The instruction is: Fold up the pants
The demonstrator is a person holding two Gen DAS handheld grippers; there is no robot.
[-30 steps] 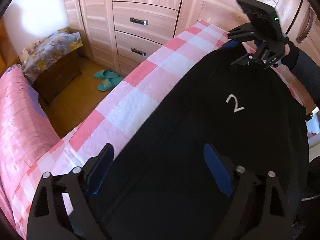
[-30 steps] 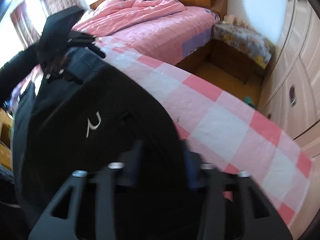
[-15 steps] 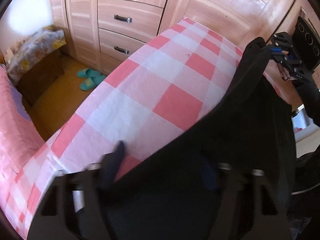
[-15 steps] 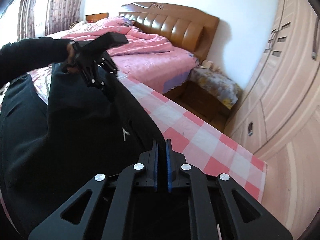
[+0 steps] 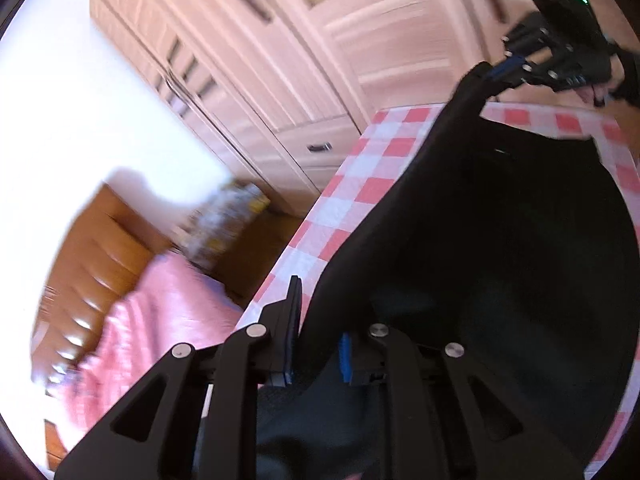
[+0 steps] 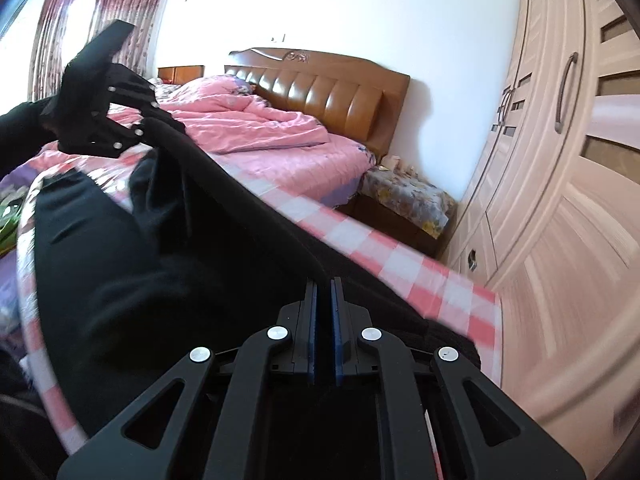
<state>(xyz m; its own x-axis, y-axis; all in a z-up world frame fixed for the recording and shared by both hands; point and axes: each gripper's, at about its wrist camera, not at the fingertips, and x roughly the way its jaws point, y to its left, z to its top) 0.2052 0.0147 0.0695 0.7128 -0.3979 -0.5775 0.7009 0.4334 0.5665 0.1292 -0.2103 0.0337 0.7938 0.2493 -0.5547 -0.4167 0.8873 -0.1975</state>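
The black pants [image 5: 500, 240] hang stretched between my two grippers above the pink-and-white checked surface [image 5: 360, 184]. In the left wrist view my left gripper [image 5: 318, 344] is at the bottom, its jaws closing, the blue pads pinching a fold of the waist edge. My right gripper [image 5: 500, 72] holds the far corner at the top right, a gloved hand behind it. In the right wrist view my right gripper [image 6: 324, 320] is shut on the pants [image 6: 120, 260], and the left gripper [image 6: 148, 124] grips the other end at the upper left. The pants' lower part still rests on the checked surface [image 6: 400, 264].
A tall pale wooden wardrobe [image 6: 560, 160] with drawers runs along the far side of the checked surface. A bed with a pink quilt [image 6: 260, 128] and a brown headboard [image 6: 320, 84] stands beyond. Between them is a bedside table under a floral cloth [image 6: 408, 196].
The left jaws went from wide open over the flat pants to shut on the fabric. Both grippers rose and swung, lifting the pants' edge off the checked surface.
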